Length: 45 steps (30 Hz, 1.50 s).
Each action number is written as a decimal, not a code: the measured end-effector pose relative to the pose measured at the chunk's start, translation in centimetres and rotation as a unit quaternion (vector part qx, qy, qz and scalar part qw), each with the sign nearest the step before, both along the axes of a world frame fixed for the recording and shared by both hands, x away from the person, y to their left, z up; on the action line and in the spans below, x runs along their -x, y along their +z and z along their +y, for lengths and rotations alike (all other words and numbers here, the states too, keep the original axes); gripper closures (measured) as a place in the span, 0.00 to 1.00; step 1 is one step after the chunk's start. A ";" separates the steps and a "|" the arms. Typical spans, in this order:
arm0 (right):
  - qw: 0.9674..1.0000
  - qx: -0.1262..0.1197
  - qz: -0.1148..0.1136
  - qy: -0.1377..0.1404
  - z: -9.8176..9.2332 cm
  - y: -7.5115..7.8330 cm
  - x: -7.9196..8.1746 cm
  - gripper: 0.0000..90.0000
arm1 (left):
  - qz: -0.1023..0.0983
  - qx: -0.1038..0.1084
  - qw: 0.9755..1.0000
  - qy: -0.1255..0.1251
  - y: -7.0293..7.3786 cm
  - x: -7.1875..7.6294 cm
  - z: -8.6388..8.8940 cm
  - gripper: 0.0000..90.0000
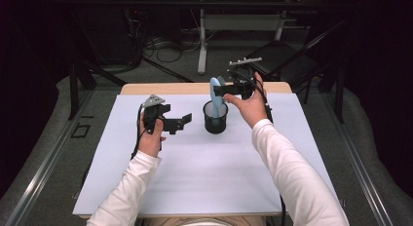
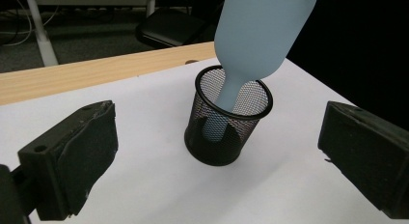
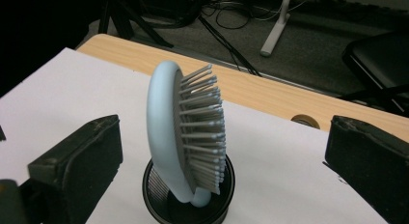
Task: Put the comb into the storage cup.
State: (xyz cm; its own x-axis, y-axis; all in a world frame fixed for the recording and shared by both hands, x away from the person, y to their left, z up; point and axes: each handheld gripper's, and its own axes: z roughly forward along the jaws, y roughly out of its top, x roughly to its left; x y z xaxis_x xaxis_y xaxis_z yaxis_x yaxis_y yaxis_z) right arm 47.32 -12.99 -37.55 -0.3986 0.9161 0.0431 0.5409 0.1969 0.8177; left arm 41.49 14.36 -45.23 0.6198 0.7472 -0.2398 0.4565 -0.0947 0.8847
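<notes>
My right gripper (image 1: 221, 91) stands wide open around the head of the pale blue hairbrush (image 3: 185, 137) with nothing clamped, and my left gripper (image 1: 184, 121) hangs just as open beside the black mesh pen cup (image 2: 227, 121), empty too. The brush stands handle-down in that cup near the middle of the white tabletop (image 1: 195, 172), tilted against the rim. I judge it light, rigid plastic with yielding bristles, so I'd pinch the smooth edges of the head, while the cup looks light enough to tip.
</notes>
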 end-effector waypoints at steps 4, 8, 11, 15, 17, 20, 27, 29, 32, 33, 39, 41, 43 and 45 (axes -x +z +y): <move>1.000 0.000 -0.004 0.011 -0.1 0.2 0.5 0.00 | 0.003 -0.004 1.000 -0.002 0.0 0.0 0.0 0.01; 1.000 -0.011 -0.003 0.010 -0.5 0.3 0.7 0.00 | 0.004 -0.003 1.000 -0.003 -0.1 0.0 -0.1 0.01; 1.000 -0.013 0.000 0.013 -0.9 0.3 1.0 0.00 | 0.006 0.001 1.000 -0.003 0.0 0.0 0.0 0.01; 1.000 -0.018 0.005 0.015 -1.4 0.3 1.5 0.00 | 0.004 0.000 1.000 -0.006 0.3 0.3 0.0 0.01; 1.000 -0.017 0.002 0.020 -1.7 0.3 1.9 0.00 | 0.004 0.000 1.000 -0.007 0.6 0.4 0.0 0.01; 0.999 -0.019 0.004 0.026 -2.0 0.4 2.6 0.00 | 0.002 0.000 1.000 -0.012 0.9 0.6 0.1 0.01; 0.999 -0.030 0.009 0.030 -2.6 0.0 3.7 0.00 | 0.005 -0.012 1.000 -0.013 1.3 0.8 0.6 0.01; 0.999 -0.023 0.010 0.031 -2.6 -0.2 3.9 0.00 | 0.005 -0.012 1.000 -0.013 1.5 0.8 0.9 0.01; 0.999 -0.024 0.008 0.034 -2.7 -0.4 4.4 0.00 | 0.006 -0.011 1.000 -0.016 1.8 1.0 1.2 0.01; 0.999 -0.025 0.007 0.035 -2.8 -0.4 4.6 0.00 | 0.007 -0.012 1.000 -0.016 1.8 1.1 1.3 0.01; 0.999 -0.020 0.006 0.042 -3.5 -0.9 5.9 0.00 | 0.011 -0.027 0.999 -0.021 1.5 1.5 1.8 0.01; 0.999 -0.018 0.007 0.042 -3.8 -1.3 6.3 0.00 | 0.014 -0.029 0.999 -0.024 1.3 1.6 2.0 0.01; 0.999 -0.016 0.008 0.044 -4.2 -1.7 6.7 0.00 | 0.014 -0.036 0.999 -0.025 1.2 1.7 2.2 0.01; 0.999 -0.014 0.007 0.045 -4.5 -2.1 7.1 0.00 | 0.013 -0.039 0.999 -0.026 1.2 1.9 2.5 0.01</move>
